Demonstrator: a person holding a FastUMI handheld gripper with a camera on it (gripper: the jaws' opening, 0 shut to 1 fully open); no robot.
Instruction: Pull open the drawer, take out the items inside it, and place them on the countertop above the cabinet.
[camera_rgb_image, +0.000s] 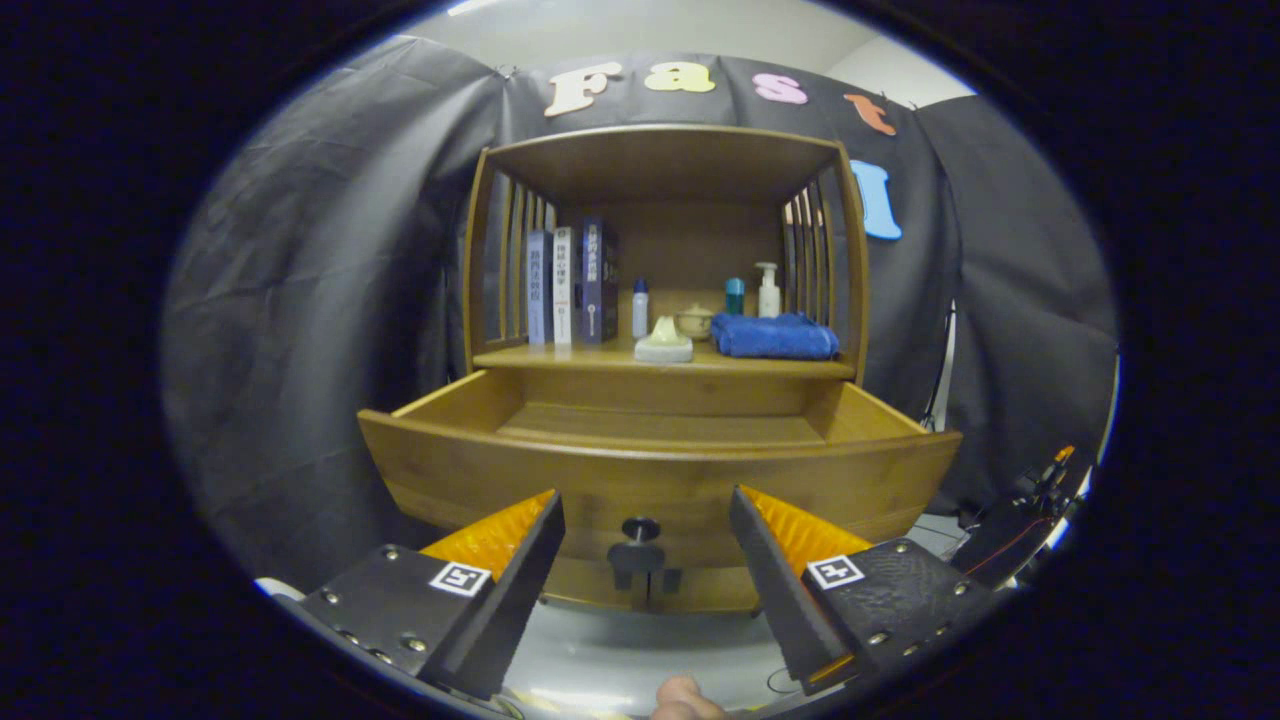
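The gripper (645, 515) is spread wide, fingers gripping nothing. The drawer (655, 470) stands pulled out of the cabinet (660, 160); its knob (640, 530) sits between the fingers. Above the drawer, the countertop (600, 357) carries books (572, 283), bottles (768, 290) and a folded blue towel (775, 335).

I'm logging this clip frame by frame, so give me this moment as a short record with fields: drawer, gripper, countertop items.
drawer: drawer pulled open; the visible part of its floor is bare
knob: knob on the drawer front, between the fingers, untouched
gripper: gripper open, fingers either side of the knob, holding nothing
countertop: countertop carries books, white bottle, tissue box, small bowl, folded blue towel, teal bottle, pump bottle
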